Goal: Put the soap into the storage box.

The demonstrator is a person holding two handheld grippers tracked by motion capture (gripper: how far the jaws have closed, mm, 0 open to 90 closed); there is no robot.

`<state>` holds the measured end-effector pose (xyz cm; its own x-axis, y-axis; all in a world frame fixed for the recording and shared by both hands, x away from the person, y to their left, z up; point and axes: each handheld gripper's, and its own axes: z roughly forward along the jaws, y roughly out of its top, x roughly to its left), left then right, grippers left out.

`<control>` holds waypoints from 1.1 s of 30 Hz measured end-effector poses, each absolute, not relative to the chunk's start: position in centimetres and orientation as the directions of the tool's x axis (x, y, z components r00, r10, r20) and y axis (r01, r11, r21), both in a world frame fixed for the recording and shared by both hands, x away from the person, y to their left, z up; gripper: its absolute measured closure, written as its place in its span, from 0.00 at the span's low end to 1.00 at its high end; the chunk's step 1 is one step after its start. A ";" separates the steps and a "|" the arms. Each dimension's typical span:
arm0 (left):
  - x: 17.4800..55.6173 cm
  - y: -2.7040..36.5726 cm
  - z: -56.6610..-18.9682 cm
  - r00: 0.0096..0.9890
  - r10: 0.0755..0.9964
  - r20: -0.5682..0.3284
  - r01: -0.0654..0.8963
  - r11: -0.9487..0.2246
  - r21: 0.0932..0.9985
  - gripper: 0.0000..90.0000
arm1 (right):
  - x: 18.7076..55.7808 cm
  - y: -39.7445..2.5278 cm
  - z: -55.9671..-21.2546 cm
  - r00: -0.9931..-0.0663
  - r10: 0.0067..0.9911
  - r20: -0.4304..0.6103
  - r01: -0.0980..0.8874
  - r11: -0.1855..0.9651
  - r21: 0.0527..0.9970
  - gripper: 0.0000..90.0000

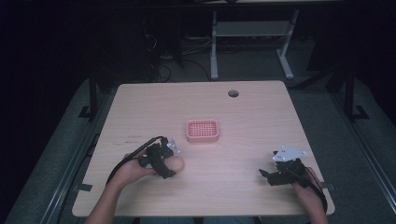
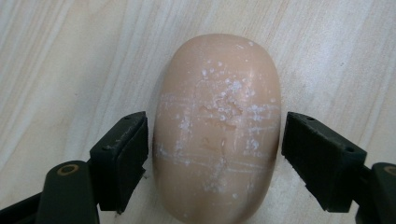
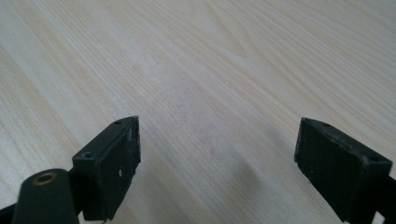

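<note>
one wooden table [image 1: 243, 186] carries two loose things: one pale, rounded bar of soap [image 2: 217, 126], scuffed white on top, and one pink slotted tray [image 1: 202, 130], probably a soap dish, though the high view is too dim to be sure. two handheld grippers work over it, the left gripper [image 2: 215, 144] and the right gripper [image 3: 217, 161], each with two black jaws, four jaws in all. one round hole [image 1: 233, 93] sits near the table's far edge.
</note>
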<state>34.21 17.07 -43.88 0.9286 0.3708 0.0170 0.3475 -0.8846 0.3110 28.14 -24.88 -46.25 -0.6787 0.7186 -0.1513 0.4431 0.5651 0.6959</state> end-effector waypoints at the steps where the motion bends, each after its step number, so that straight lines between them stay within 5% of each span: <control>1: 34.2 17.0 -43.9 0.928 0.372 0.014 0.349 -0.884 0.312 0.25 | 28.2 -24.9 -46.2 -0.678 0.719 -0.152 0.443 0.565 0.696 0.15; 33: 34.7 16.7 -44.1 0.931 0.365 -0.007 0.349 -0.884 0.312 0.35 | 28.1 -25.1 -46.2 -0.674 0.724 -0.147 0.444 0.556 0.702 0.15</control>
<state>34.68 16.74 -44.14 0.9311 0.3647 -0.0073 0.3486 -0.8837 0.3125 28.11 -25.08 -46.20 -0.6743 0.7236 -0.1472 0.4438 0.5565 0.7024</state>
